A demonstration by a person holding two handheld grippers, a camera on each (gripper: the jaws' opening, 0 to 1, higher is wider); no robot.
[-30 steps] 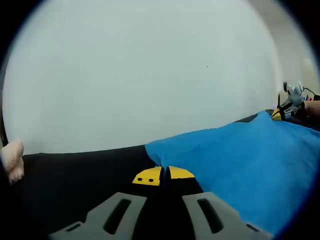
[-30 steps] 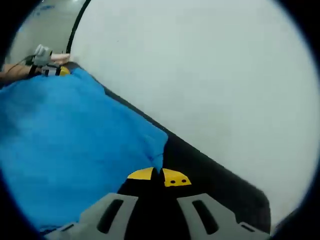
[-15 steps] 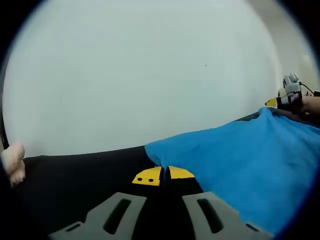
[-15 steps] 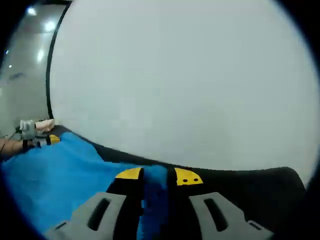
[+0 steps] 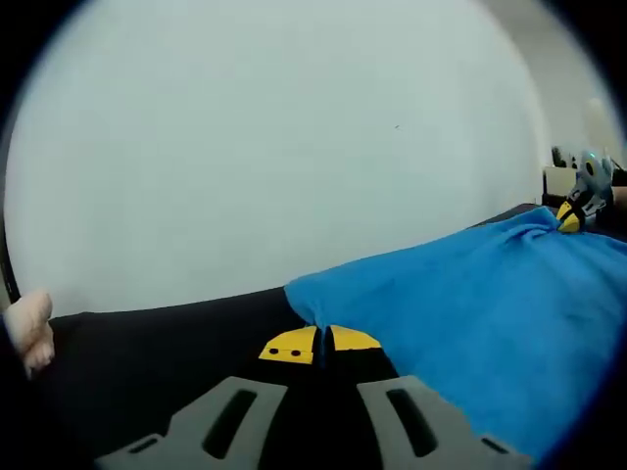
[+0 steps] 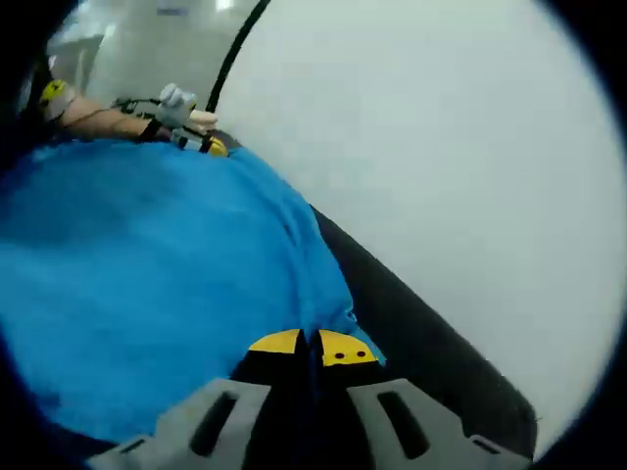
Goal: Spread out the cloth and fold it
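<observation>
Left tool: jaws pressed together, pinching a corner of the blue cloth, unchanged from a second ago. Right tool has re-clamped its corner after briefly gaping. Cloth spans from 6 to 3 o'clock over the black surface, held taut for spreading. No legible writing.

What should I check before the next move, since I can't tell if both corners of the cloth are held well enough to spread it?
1. Left tongs shut on a corner of the blue cloth: ok.
2. Right tongs shut on the cloth's other corner: ok.
3. Cloth stretched flat between the two tongs: not ok, it bulges and shows wrinkles.
4. Black table bare ahead of the left tongs: ok.
5. How deep each grip sits on the cloth: cannot tell, since the tips hide it.
</observation>
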